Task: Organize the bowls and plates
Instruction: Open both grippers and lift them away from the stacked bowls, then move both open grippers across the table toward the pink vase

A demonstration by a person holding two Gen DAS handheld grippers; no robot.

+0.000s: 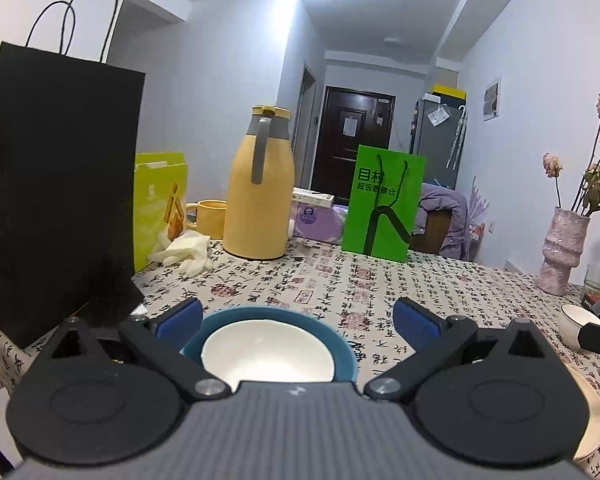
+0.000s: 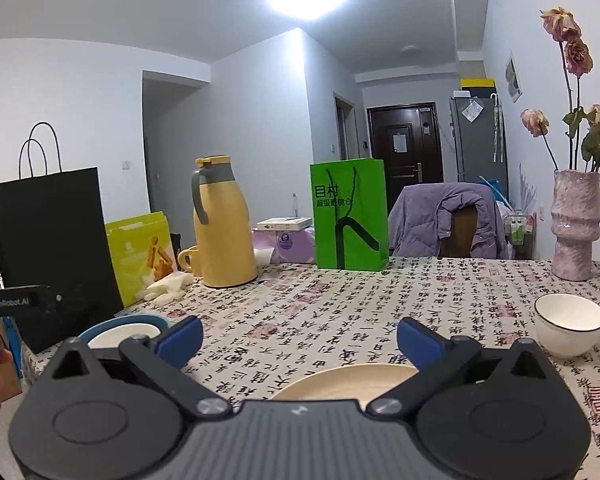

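Note:
A white bowl [image 1: 268, 354] sits inside a blue bowl [image 1: 342, 346] on the patterned tablecloth, right below my left gripper [image 1: 298, 318], which is open and empty with its jaws wide to either side of them. The stacked bowls also show in the right wrist view [image 2: 120, 330] at the left. My right gripper [image 2: 300, 338] is open and empty above a cream plate [image 2: 340, 382]. A small white bowl [image 2: 570, 326] with a dark rim stands at the right; it also shows in the left wrist view [image 1: 576, 324]. The cream plate's edge [image 1: 592, 420] shows at the lower right.
A black paper bag [image 1: 56, 184] stands close on the left. Behind are a yellow box [image 1: 160, 204], white gloves [image 1: 184, 252], a yellow mug [image 1: 210, 218], a yellow thermos [image 1: 260, 192] and a green bag [image 1: 382, 208]. A pink vase [image 2: 574, 224] with dried flowers stands at the right.

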